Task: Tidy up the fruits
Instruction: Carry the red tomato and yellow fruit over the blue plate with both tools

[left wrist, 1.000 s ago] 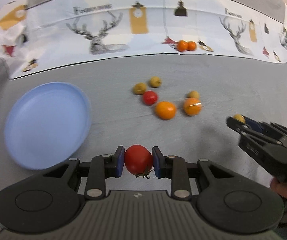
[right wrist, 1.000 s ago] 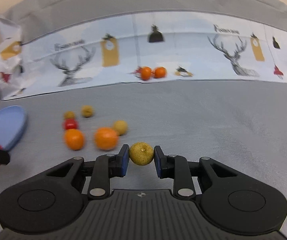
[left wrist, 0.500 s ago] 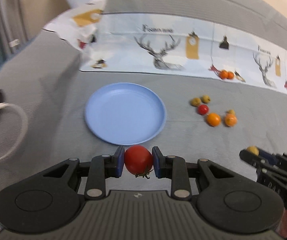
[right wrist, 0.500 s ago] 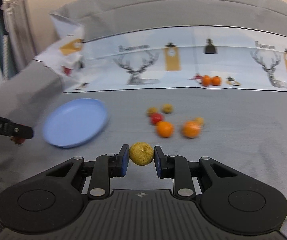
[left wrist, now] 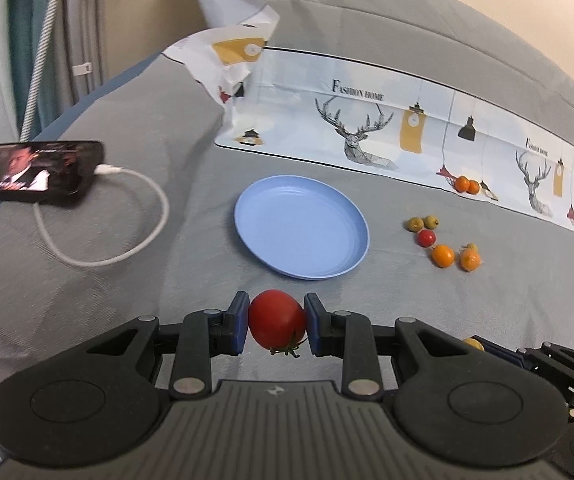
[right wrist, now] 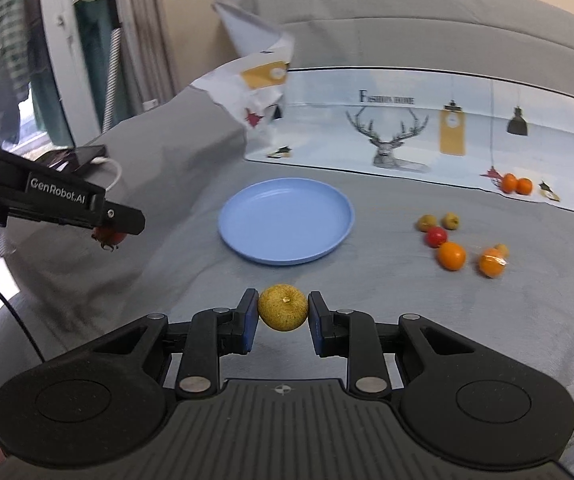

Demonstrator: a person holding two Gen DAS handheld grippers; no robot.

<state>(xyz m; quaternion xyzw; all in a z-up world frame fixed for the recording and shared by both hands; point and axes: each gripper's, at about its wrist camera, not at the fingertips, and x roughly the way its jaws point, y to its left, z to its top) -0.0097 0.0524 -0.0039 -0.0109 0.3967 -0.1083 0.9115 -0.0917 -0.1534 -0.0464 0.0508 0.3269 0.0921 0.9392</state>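
The left claw [left wrist: 277,325] pinches a smooth, glossy red tomato [left wrist: 277,319] between its blue pads, the green stem hanging below. The right claw [right wrist: 283,312] is pressed onto a rough, speckled yellow-green fruit [right wrist: 283,307], round with a dimple facing the camera. Both claws are matte black plastic with ribbed bodies, and both hang above a grey woven sheet [left wrist: 167,200] that wrinkles toward the left.

Beyond the claws lies a round, shallow blue plate [left wrist: 263,204], smooth and matte, with nothing on it. To its right sits a loose cluster of fruit on the sheet: two glossy oranges [right wrist: 451,255], a small red tomato [right wrist: 436,236], two dull olive fruits [right wrist: 427,222] close together behind it, and another small one half hidden behind the far orange. To the left, a black phone [left wrist: 35,176] with a lit screen rests on the sheet, a white cable [left wrist: 127,240] looping from it. Farther back, a printed cloth [left wrist: 367,128] with deer and lamps runs along a grey cushion; two more oranges [left wrist: 467,185] sit on it.

Compared with a second ago, both views have swung left: the plate, then at the left edge, is now centred ahead, the cluster has shifted right, and the phone has come into view. Each claw's grip is unchanged.
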